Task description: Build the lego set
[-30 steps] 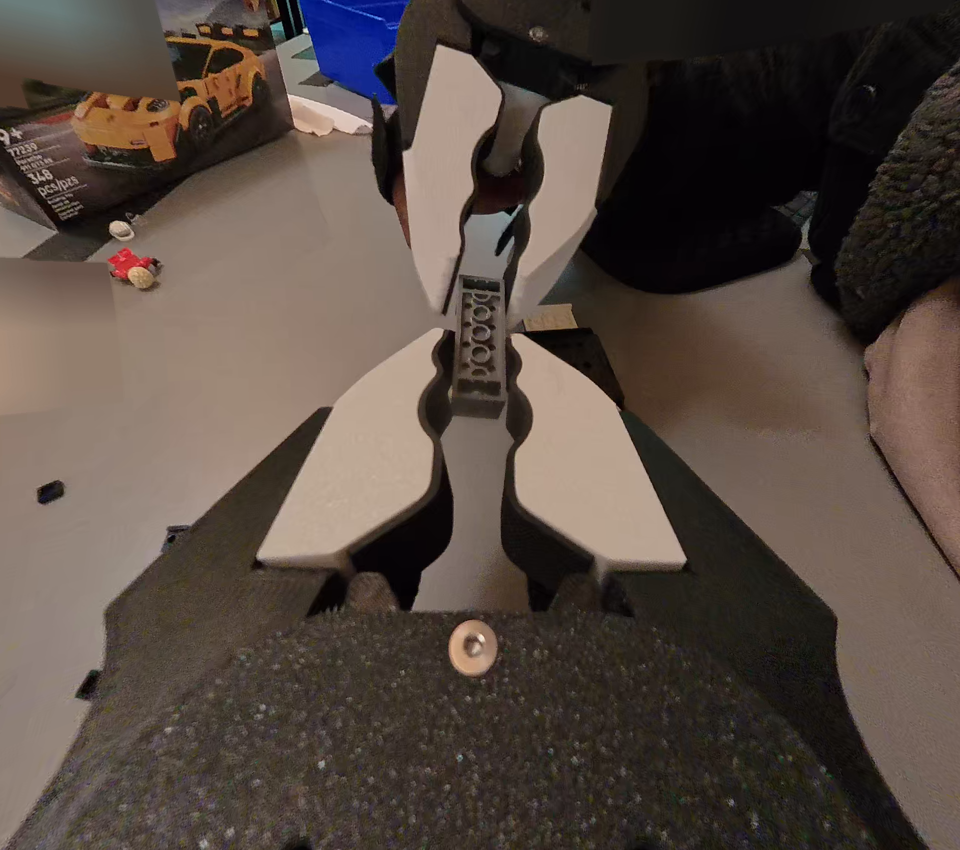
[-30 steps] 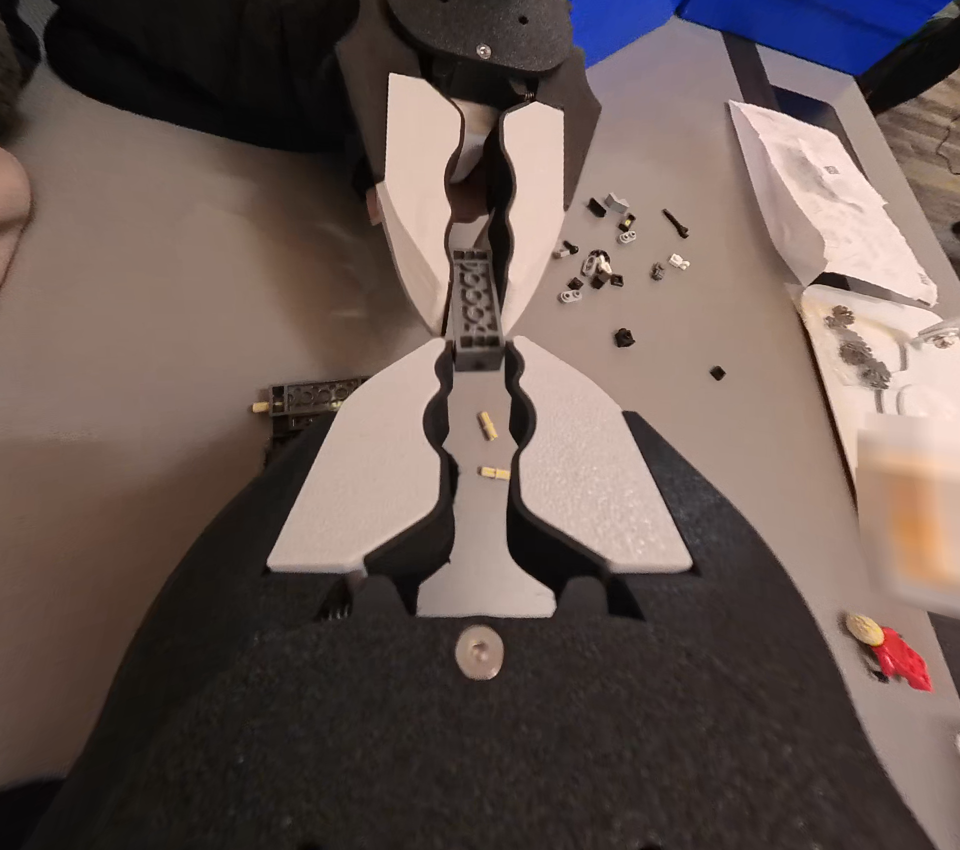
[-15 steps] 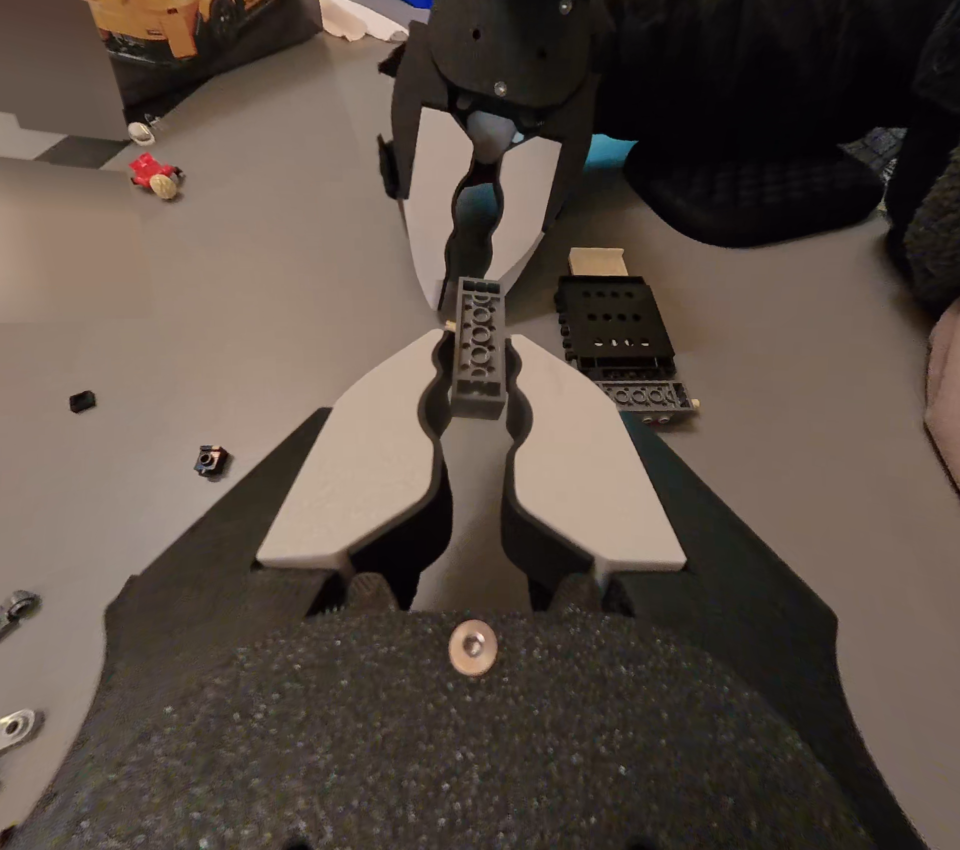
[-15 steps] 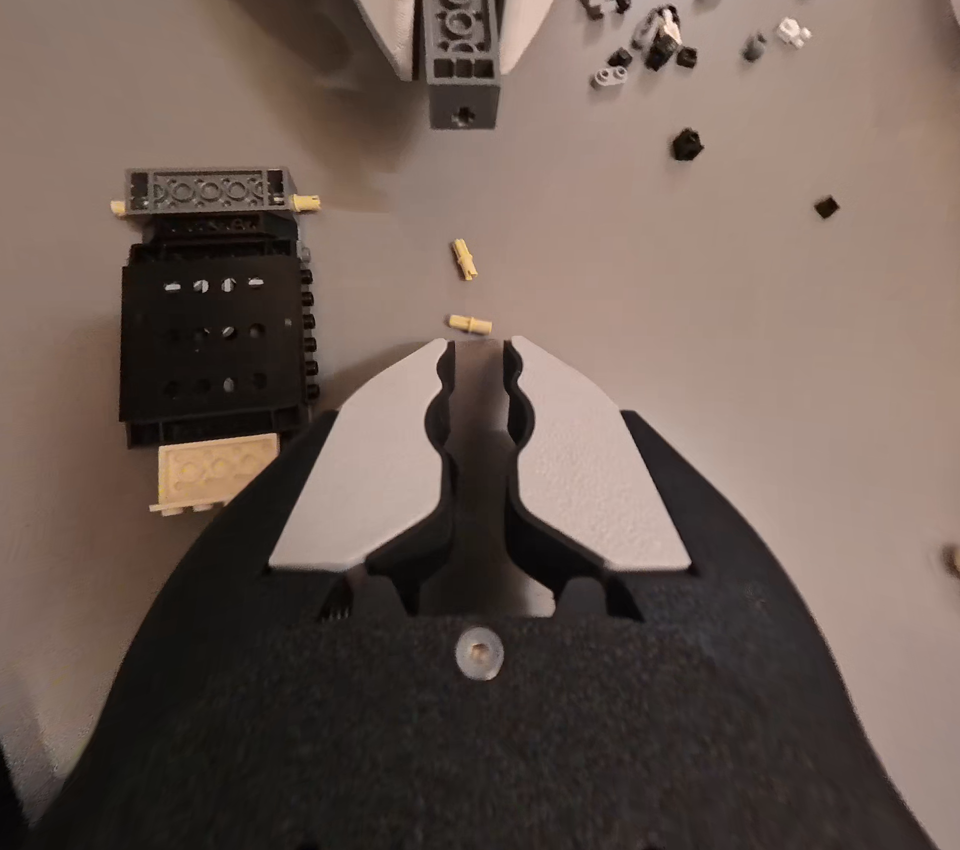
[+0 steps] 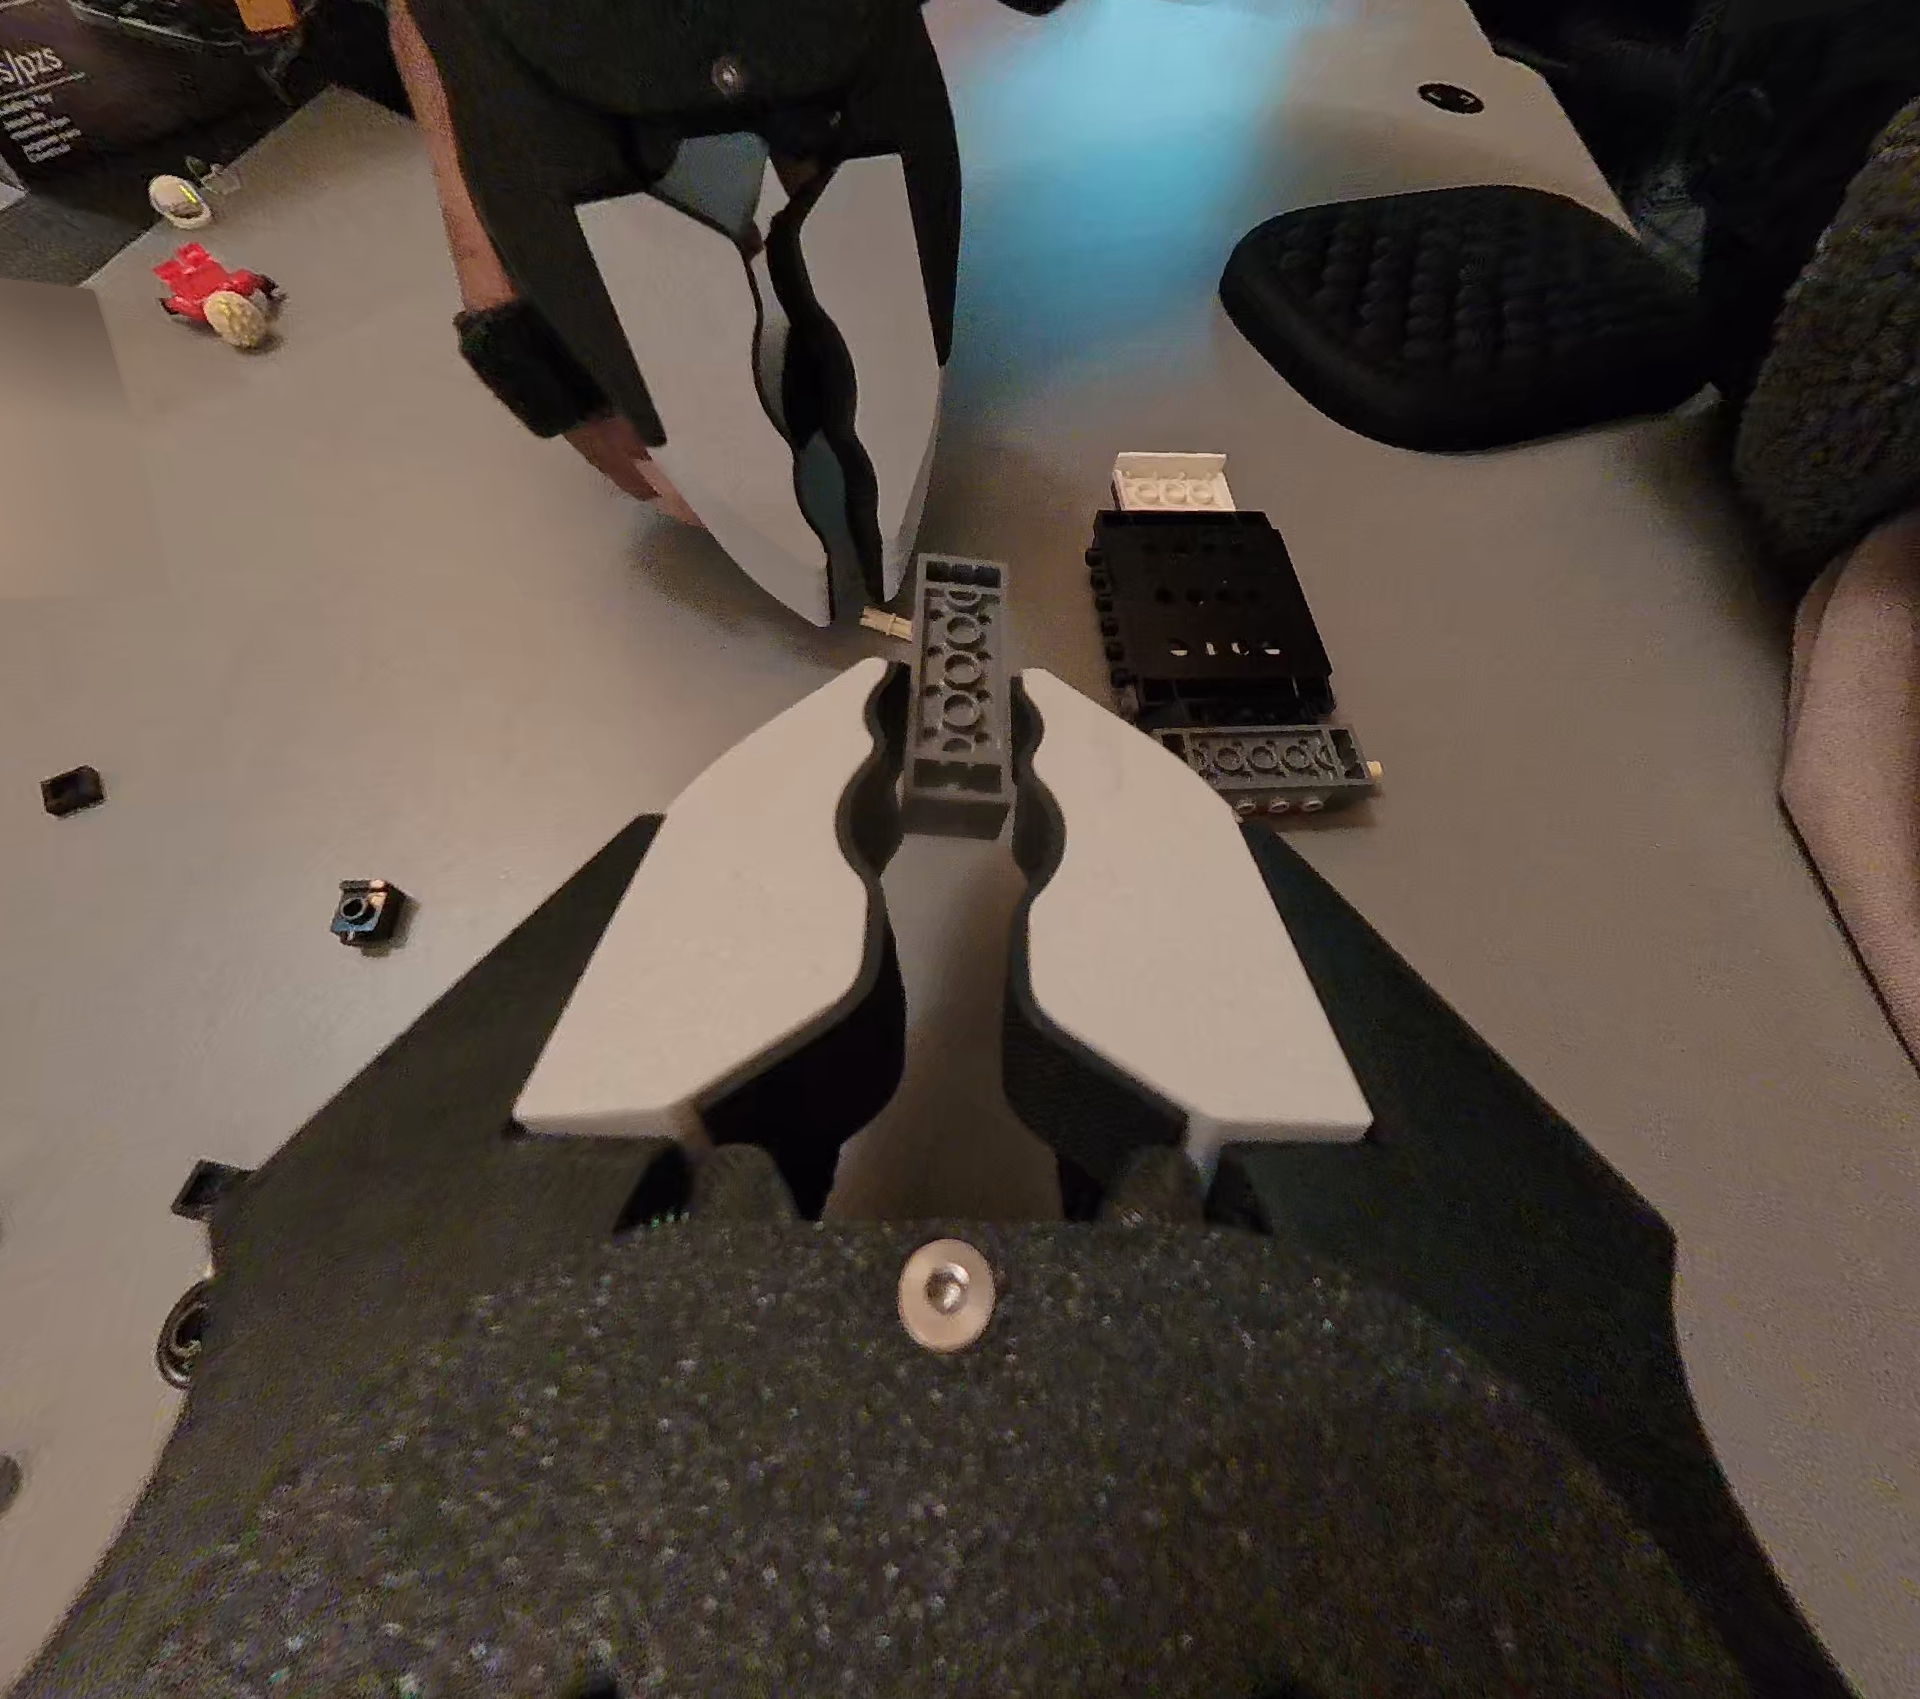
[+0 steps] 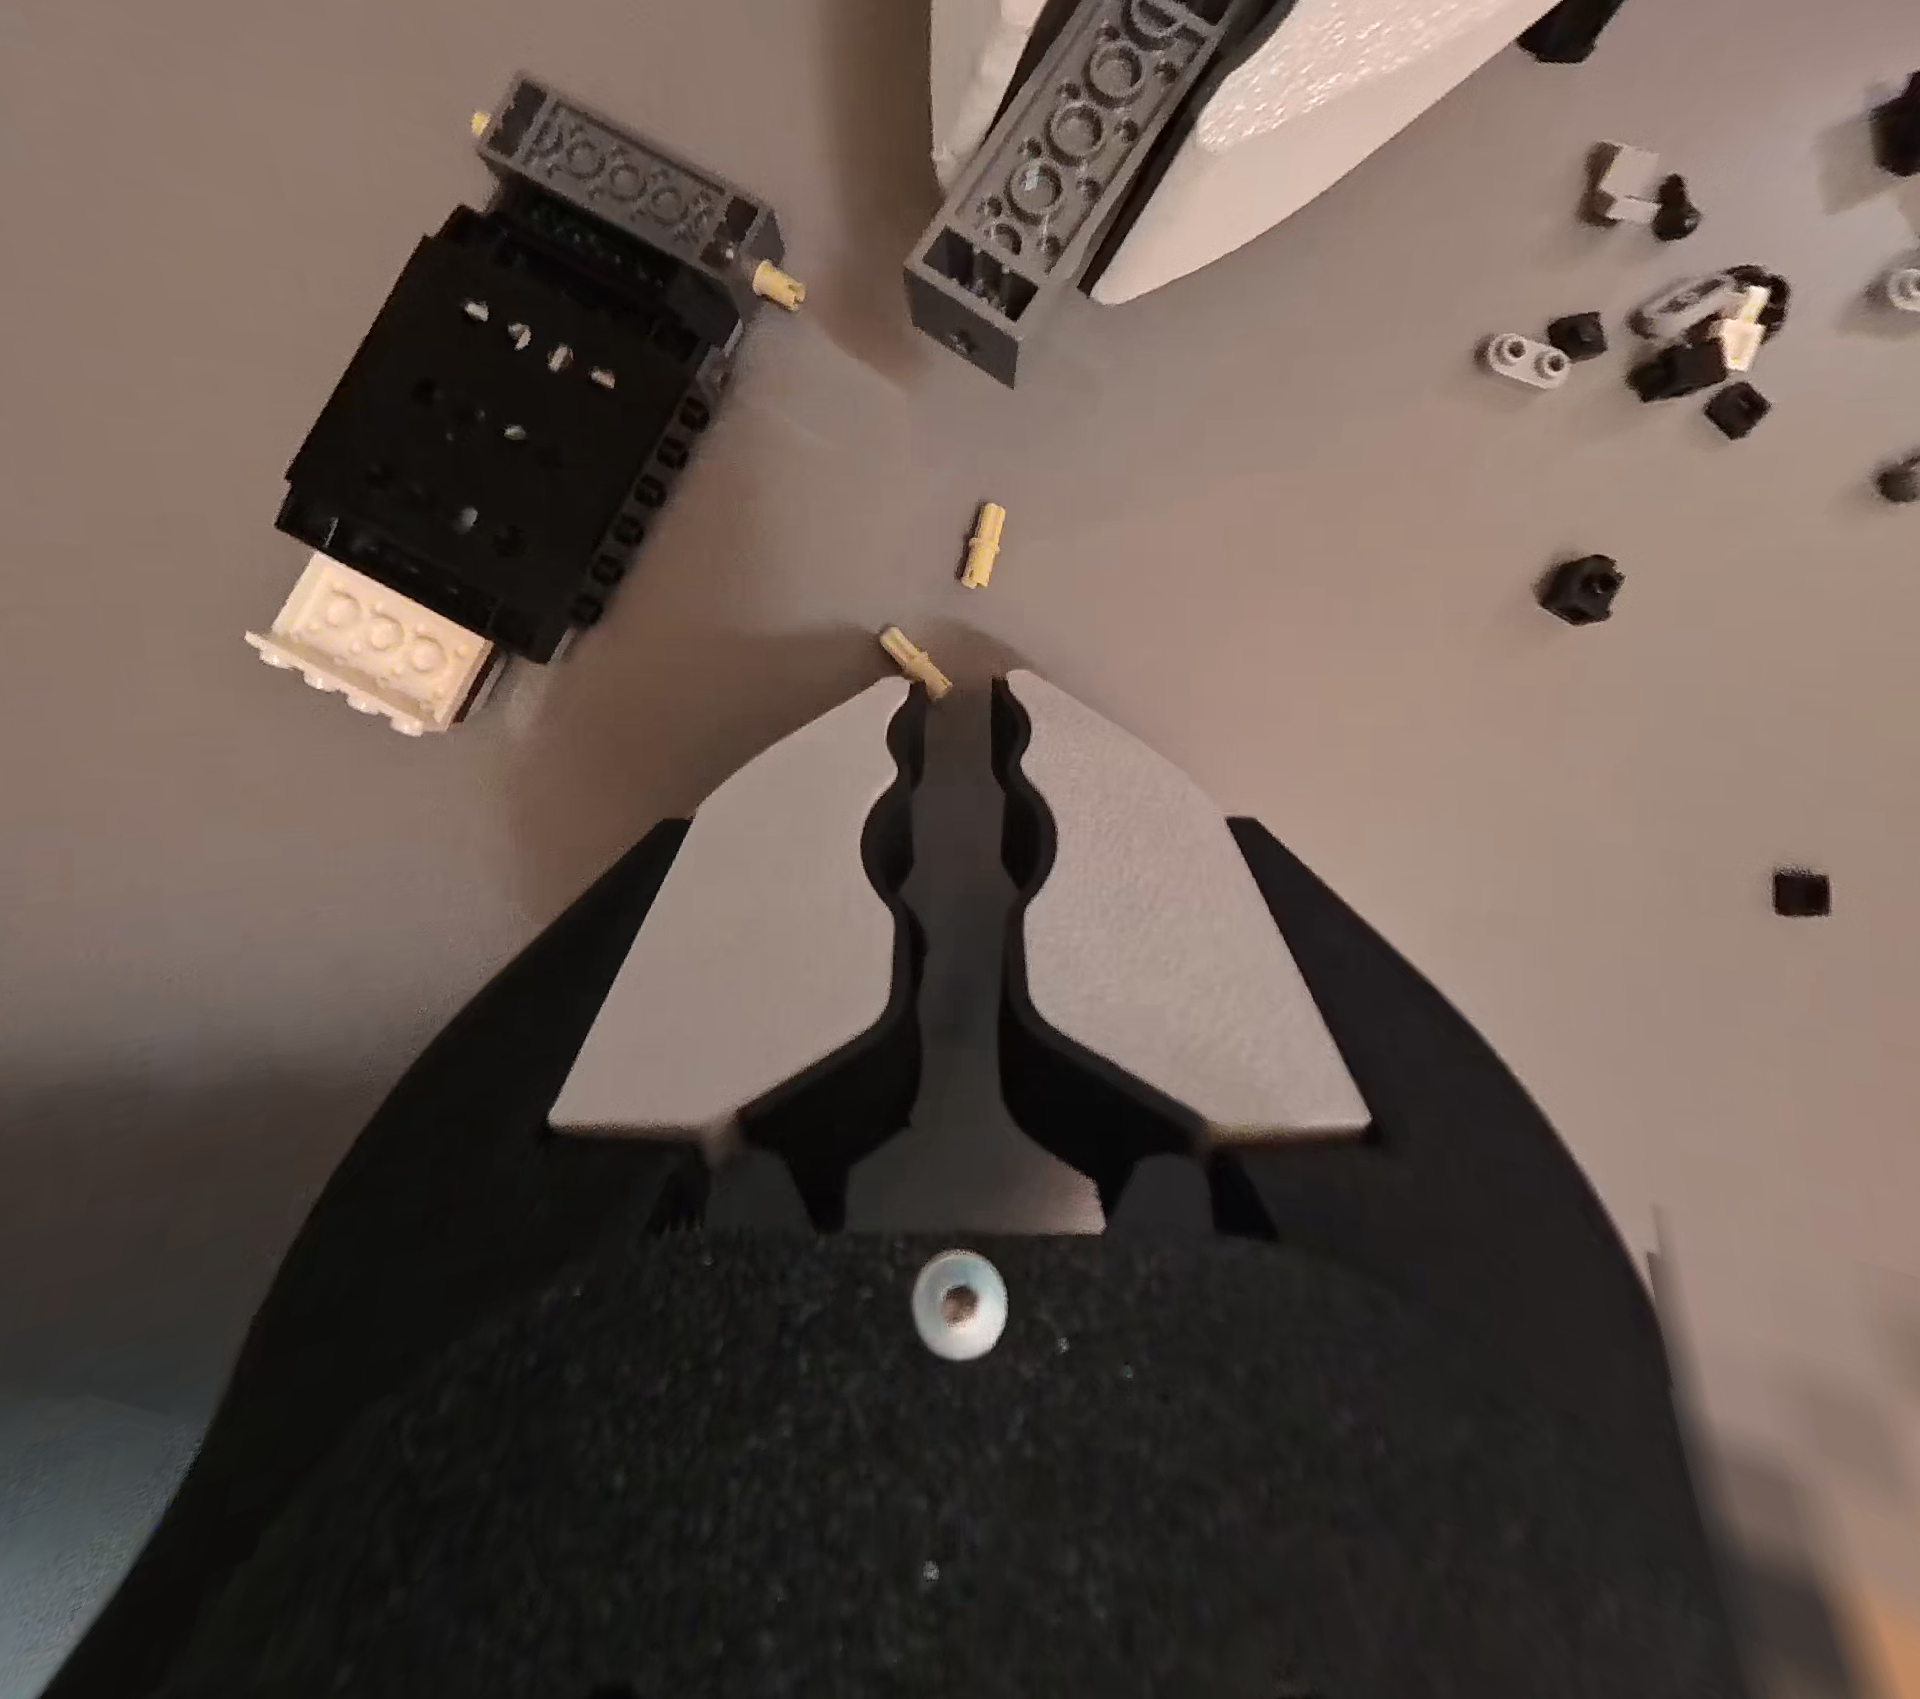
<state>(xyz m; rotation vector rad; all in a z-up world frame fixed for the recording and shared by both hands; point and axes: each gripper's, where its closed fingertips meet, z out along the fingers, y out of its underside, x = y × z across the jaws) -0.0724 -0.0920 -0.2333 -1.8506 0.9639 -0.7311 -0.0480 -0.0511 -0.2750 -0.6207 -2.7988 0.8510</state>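
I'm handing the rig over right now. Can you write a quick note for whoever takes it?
Left hand-held gripper: shut on the grey brick, held above the table.
Right hand-held gripper: empty, narrowly open, tips down at a tan pin lying on the table; not gripped yet. A second tan pin lies just beyond it.
Black base sits to the right gripper's left, with a grey brick and a white piece already on its ends.
Loose small parts are scattered to the right.
Left to do: pick up a pin, probably fit it to the held brick, then join the base.
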